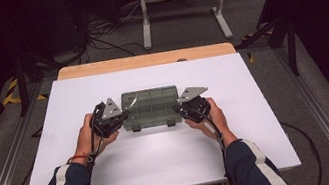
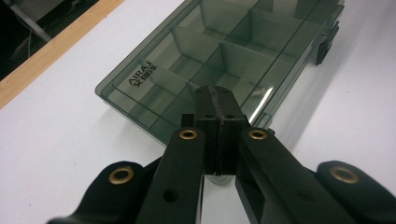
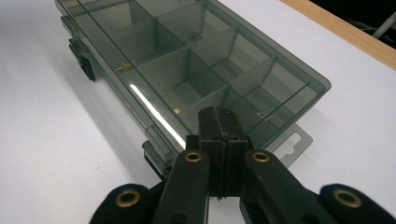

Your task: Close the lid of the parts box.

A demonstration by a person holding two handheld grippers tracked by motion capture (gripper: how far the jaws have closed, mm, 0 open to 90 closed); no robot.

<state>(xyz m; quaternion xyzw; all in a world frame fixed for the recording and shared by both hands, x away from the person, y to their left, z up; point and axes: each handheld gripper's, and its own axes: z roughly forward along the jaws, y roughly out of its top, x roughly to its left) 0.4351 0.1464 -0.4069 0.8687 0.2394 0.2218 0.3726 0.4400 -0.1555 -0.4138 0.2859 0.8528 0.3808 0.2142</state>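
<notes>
A smoky transparent compartment box (image 1: 150, 106) lies lid-closed in the middle of the white table (image 1: 259, 122). Its dividers show through the lid (image 2: 233, 46), and the compartments (image 3: 187, 65) look bare apart from a tiny speck or two. My left gripper (image 1: 125, 115) is at the box's left end, jaws shut with nothing between them, tips (image 2: 216, 99) over the near left corner. My right gripper (image 1: 177, 107) mirrors it at the right end, also shut and holding nothing, its tips (image 3: 218, 120) over the near right corner. Whether either touches the lid, I cannot tell.
Black latches (image 2: 324, 46) sit on the box's front side, one latch (image 3: 85, 65) off to the left in the right gripper view. A clear hang tab (image 3: 296, 142) sticks out from the right end. A wooden strip (image 1: 147, 60) borders the table's far side.
</notes>
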